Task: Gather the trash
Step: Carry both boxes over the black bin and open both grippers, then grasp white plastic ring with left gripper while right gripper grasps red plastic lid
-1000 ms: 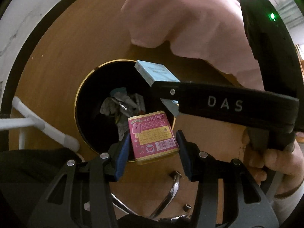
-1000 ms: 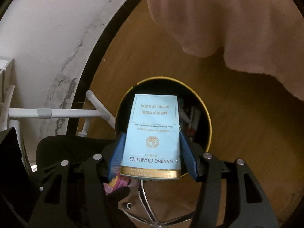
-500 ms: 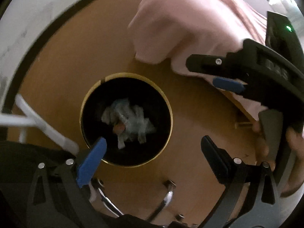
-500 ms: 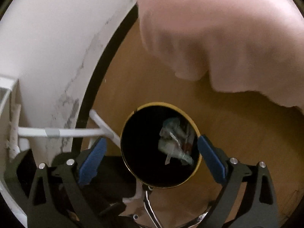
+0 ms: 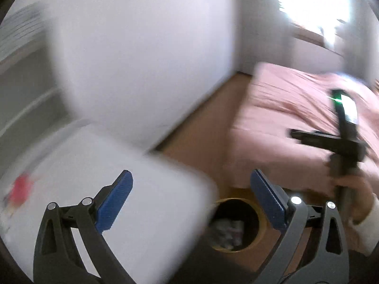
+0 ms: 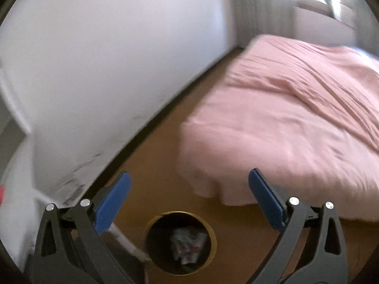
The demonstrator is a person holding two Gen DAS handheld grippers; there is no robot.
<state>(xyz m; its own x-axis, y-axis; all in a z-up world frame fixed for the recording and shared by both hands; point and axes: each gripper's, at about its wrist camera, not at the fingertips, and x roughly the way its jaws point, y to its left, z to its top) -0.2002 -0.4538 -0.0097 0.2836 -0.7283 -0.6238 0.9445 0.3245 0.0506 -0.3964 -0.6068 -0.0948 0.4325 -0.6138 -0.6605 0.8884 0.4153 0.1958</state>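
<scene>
A round black bin with a gold rim point(image 6: 158, 248) stands on the wooden floor, with crumpled wrappers and packets point(image 6: 187, 243) inside. My right gripper point(image 6: 189, 172) hangs well above it; its jaws are opening and nothing is between the blue pads. In the left wrist view the bin point(image 5: 251, 217) shows low between the fingers, partly hidden by a white table's corner point(image 5: 154, 201), with trash point(image 5: 227, 232) in it. My left gripper point(image 5: 189, 172) is open and empty, high over that corner. A blurred red item point(image 5: 20, 188) lies on the table at the far left.
A bed under a pink cover point(image 6: 296, 118) fills the right side, close to the bin. A white wall point(image 6: 106, 71) runs along the left. A white tube frame point(image 6: 125, 239) passes beside the bin. A hand point(image 5: 355, 189) holds the right tool's handle.
Both grippers opened and let go of the pink box and the blue cigarette pack over the bin. Both then rose and tilted up, so the bin looks smaller and lower.
</scene>
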